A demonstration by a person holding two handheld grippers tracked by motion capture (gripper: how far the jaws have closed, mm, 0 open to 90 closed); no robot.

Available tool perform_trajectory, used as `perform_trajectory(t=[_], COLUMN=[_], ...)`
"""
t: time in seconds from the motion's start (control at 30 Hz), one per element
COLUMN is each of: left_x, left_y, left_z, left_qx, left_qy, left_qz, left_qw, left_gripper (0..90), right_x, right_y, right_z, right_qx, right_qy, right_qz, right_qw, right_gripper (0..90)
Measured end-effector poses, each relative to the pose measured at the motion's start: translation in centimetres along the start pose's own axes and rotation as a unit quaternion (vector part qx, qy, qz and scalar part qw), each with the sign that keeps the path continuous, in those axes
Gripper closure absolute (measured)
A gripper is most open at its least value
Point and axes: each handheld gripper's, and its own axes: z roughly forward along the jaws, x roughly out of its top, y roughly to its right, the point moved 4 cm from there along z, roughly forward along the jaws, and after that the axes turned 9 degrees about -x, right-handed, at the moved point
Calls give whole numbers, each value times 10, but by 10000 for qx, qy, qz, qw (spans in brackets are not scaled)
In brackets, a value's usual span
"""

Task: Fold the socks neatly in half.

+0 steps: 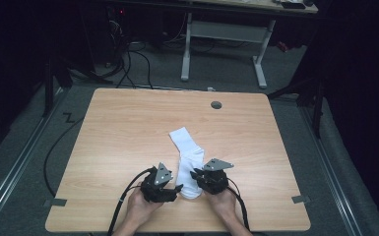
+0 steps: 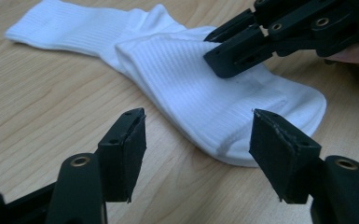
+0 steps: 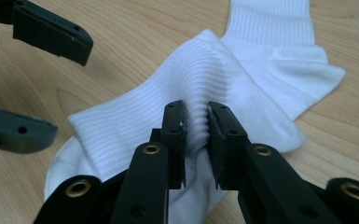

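Observation:
White sock fabric (image 1: pixel 189 158) lies near the front middle of the wooden table (image 1: pixel 123 128); it looks like two socks overlapping, the near one (image 2: pixel 200 93) ribbed and lying across the far one (image 2: pixel 70 25). My right gripper (image 3: pixel 196 122) is shut on a raised fold of the near sock (image 3: pixel 121 126), its pads pinching the ribbed cloth. In the high view it (image 1: pixel 197 175) sits at the sock's right side. My left gripper (image 2: pixel 198 140) stands open at the sock's near end, with the rounded tip just beyond its pads and untouched. From above it (image 1: pixel 175 190) is at the sock's left.
A round cable hole (image 1: pixel 216 104) sits at the table's far edge. Beyond the table stand a white desk frame (image 1: pixel 226 34) and floor cables (image 1: pixel 128 59). The person's hands (image 1: pixel 140 211) come in at the front edge. Bare wood lies left, right and behind the socks.

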Motion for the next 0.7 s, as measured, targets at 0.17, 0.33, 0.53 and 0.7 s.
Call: perform_trajectory(t=[0.17,0.33,0.53,0.7], left_x=[3,3,3,3], left_y=[4,3,4,6], left_z=[8,12,14,19], left_qx=[115,69,9,-42], left_qy=[-138,-168,-199,-316], left_qz=[296,280,324,365], left_qw=[9994,9994,9993,9988], left_gripper=[387,407,447,514], right_x=[0,4,5,0], right_y=[-1,1,0,-3], right_z=[0,-7,-15,-19], right_qx=[-19,-10,28,81], right_qy=[11,145,229,243], right_qz=[0,95,96,130], right_qw=[10000,9998,9997,9996], right_gripper=[705,663,656,648])
